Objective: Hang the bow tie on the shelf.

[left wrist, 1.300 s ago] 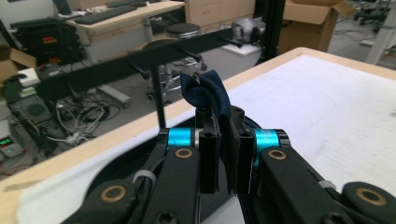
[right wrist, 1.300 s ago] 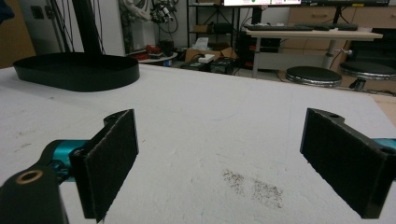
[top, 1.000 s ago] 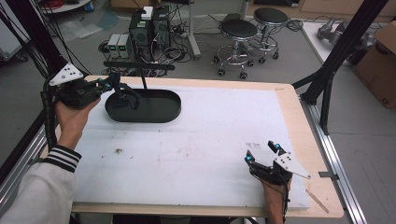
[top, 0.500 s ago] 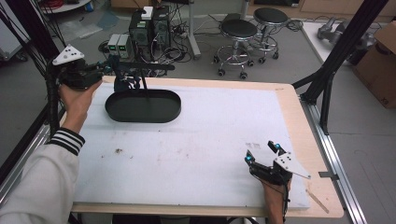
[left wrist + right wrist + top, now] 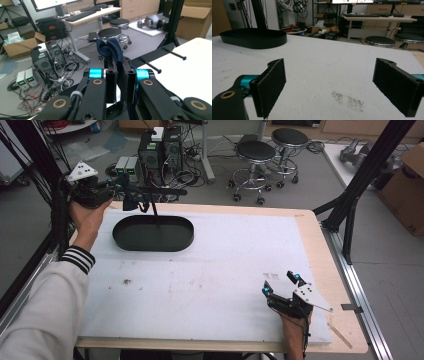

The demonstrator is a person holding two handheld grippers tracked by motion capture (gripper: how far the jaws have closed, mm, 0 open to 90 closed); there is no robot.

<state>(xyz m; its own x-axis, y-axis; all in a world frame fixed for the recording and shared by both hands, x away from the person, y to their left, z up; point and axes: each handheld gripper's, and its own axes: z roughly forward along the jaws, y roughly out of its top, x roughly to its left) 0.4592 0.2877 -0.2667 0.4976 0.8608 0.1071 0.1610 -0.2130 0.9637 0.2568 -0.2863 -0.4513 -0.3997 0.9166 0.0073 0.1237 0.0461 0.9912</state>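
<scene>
Spans most of the high view: a white-covered worktop, bare apart from a few faint smudges. Carries, at its far left corner, a black oval tray, long axis running side to side across the worktop, seen again as a low dark rim far off in the right gripper view.

Hangs in the air just past the tray's far left end, over the worktop's back edge: the left gripper, held up in a hand with a striped cuff. Jaws closed tight on a dark blue cloth, pinched between the two pads, its bunched top poking up above the tips and the rest falling away below. Shows in the high view as a small dark lump under the jaws, clear of the tray and not touching it.

Rests low at the near right of the worktop, well apart from tray and cloth: the right gripper, jaws spread wide with nothing between the pads but bare white surface.

Stick out near the cloth: thin black rods, purpose hard to tell.

Puts the tray near and to the right of the gripped cloth, slightly lower, so likely calls for a short carry by the left hand, by far the nearer of the two.
</scene>
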